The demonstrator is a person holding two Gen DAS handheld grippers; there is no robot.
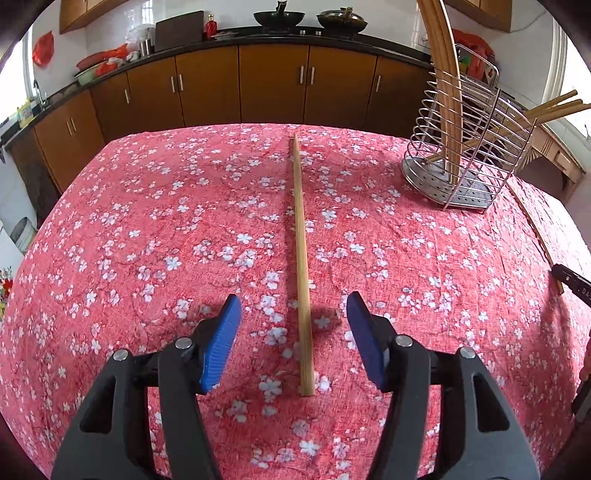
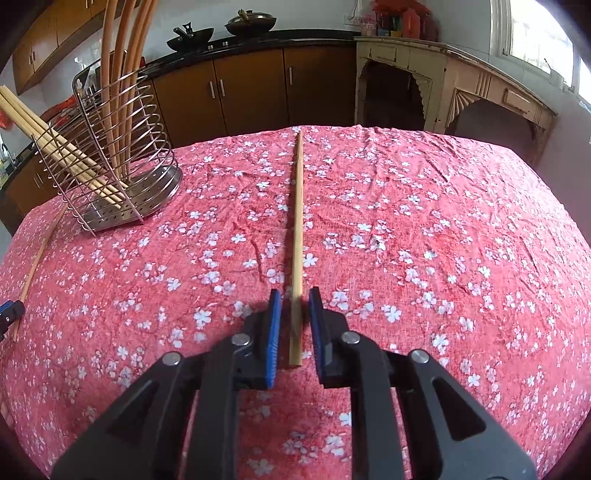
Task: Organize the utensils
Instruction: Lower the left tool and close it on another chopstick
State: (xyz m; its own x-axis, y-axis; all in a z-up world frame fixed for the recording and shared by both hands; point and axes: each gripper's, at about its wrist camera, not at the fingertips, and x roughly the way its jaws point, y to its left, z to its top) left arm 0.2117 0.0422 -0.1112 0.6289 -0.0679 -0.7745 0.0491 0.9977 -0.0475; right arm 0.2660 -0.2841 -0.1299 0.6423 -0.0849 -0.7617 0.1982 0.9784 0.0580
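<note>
Left gripper (image 1: 293, 325) jaws stand wide apart astride a chopstick (image 1: 302, 258) on the desk (image 1: 147, 240) — right gripper (image 2: 294, 325) jaws slightly apart, flanking another chopstick (image 2: 297, 240) without gripping.

From my right wrist view, the chopstick (image 2: 296, 258) blurs where it passes between the claw (image 2: 294, 295) pads. The tall wooden handles (image 2: 125, 55) in the wire rack (image 2: 110, 162) run off the top edge.

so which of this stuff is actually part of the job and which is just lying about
job: chopstick in the left view, chopstick in the right view, wire utensil rack, chopsticks in it
lying about: woks, red bottle, cupboards
</note>
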